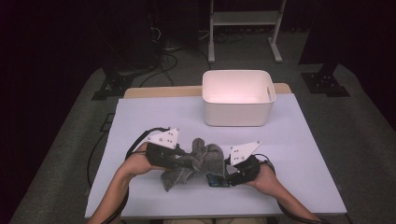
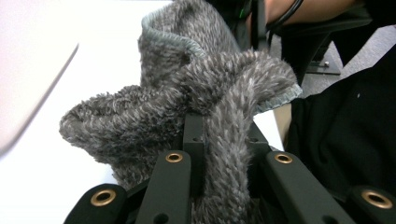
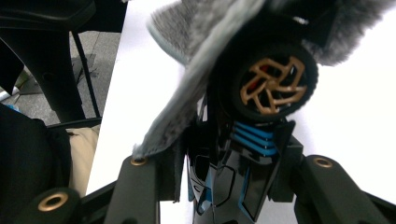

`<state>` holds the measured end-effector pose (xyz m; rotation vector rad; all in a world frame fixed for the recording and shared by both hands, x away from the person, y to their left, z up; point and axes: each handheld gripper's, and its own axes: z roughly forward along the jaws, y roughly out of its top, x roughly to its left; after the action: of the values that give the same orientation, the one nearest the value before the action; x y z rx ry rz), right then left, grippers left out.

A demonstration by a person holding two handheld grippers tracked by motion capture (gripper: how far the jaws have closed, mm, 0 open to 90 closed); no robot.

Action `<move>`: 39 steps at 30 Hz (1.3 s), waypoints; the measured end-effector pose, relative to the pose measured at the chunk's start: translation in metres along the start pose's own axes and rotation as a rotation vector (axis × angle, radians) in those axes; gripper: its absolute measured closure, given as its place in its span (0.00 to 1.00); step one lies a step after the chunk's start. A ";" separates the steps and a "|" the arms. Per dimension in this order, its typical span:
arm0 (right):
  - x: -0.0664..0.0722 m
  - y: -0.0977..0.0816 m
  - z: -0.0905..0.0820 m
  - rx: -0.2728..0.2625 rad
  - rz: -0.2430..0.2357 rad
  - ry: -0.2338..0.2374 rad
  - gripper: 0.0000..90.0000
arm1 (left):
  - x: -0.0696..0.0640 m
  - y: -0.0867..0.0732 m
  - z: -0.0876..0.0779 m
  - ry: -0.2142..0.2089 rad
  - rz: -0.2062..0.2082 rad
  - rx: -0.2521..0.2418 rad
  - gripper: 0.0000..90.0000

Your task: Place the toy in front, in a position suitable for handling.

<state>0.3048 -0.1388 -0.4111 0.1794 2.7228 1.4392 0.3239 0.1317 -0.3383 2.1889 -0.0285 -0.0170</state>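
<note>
My left gripper [image 1: 184, 163] is clamped tight on the grey cloth [image 1: 198, 158]; in the left gripper view the fuzzy fabric bunches up between the jaws and folds over itself, a stitched hem [image 2: 161, 35] showing along its far edge.

My right gripper [image 1: 229, 172] is closed on a black-and-blue toy car [image 3: 233, 172], its body wedged between the jaws. One wheel [image 3: 271, 84] with a gold spoked rim sits just past the jaw tips, and a flap of the cloth drapes over the car's top and down beside the left jaw in that view.

From above, both grippers meet over the near part of the table [image 1: 154, 116], roughly midway between its left and right edges. The cloth lies heaped between them, touching the table, with the car at its right end, partly covered.

A white bin [image 1: 238, 98] stands at the far edge, right of centre, well apart from the cloth.

My forearms come in over the near edge.
</note>
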 end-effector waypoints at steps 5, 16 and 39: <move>-0.001 -0.001 0.001 -0.013 0.006 0.000 0.62 | 0.002 0.028 0.009 -0.021 0.057 0.007 0.86; -0.001 -0.004 -0.001 -0.023 0.016 -0.004 0.62 | 0.007 0.043 0.021 -0.040 0.072 0.029 0.86; -0.003 -0.005 -0.001 -0.029 0.029 -0.004 0.62 | 0.013 0.009 0.006 -0.007 -0.014 -0.003 0.86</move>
<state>0.3070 -0.1425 -0.4151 0.2207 2.7059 1.4826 0.3361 0.1214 -0.3343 2.1858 -0.0170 -0.0328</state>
